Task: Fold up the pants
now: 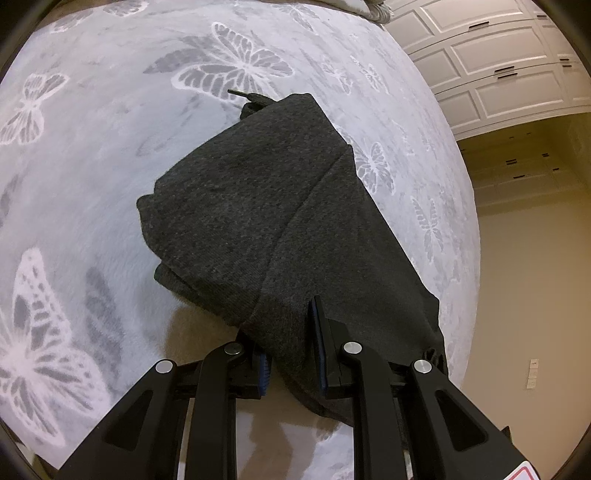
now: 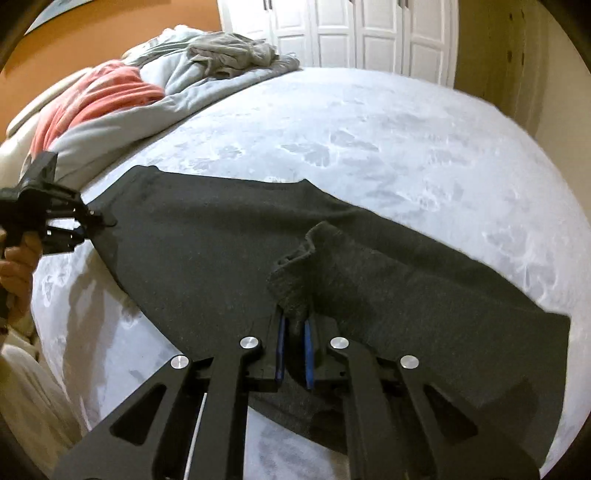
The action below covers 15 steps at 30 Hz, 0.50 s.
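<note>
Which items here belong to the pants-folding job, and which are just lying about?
Job: dark grey pants; left gripper; right gripper, both clamping fabric.

Lying about: crumpled grey garment; coral cloth; butterfly blanket; white cabinets.

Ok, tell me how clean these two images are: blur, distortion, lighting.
Left wrist view: sharp, knit of the pants crisp, heavy fisheye curving the blanket. Right wrist view: softer, smeared blanket pattern and pants, same bulge; warm indoor light in both, no glare.

Bed: a soft grey blanket with butterflies [image 1: 92, 184] covers it.
Far end: a heap of grey and pink bedding [image 2: 122, 96].
Walls: tan, with white cupboard doors [image 2: 351, 33].
Floor: tan carpet [image 1: 524, 295].
</note>
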Each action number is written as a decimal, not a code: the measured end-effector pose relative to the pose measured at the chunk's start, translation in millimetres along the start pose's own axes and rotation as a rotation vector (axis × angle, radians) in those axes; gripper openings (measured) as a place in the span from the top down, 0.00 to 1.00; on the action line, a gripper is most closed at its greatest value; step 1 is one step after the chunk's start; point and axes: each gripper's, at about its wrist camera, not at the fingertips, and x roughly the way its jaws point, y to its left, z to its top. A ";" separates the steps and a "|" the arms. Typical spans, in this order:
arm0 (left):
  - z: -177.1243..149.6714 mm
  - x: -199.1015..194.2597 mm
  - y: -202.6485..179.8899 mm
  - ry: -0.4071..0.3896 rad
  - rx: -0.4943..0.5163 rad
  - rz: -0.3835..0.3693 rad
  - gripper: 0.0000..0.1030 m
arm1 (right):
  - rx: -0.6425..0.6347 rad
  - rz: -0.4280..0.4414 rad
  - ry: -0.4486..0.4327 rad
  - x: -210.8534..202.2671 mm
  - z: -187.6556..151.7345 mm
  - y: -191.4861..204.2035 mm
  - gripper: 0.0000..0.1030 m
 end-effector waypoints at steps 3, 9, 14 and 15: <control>-2.1 -0.5 -5.1 -0.012 0.014 0.004 0.86 | -0.038 0.000 0.032 21.8 -16.8 3.6 0.76; -17.4 -26.3 -36.3 -0.149 0.140 -0.006 0.96 | 0.041 -0.051 -0.021 -38.8 -5.2 -31.6 0.15; -22.2 -28.6 -41.6 -0.183 0.108 -0.009 0.97 | 0.139 -0.280 0.003 -70.8 -13.6 -101.5 0.12; -23.9 -31.4 -45.4 -0.199 0.117 -0.024 0.97 | 0.161 -0.289 0.008 -75.1 -14.3 -112.1 0.12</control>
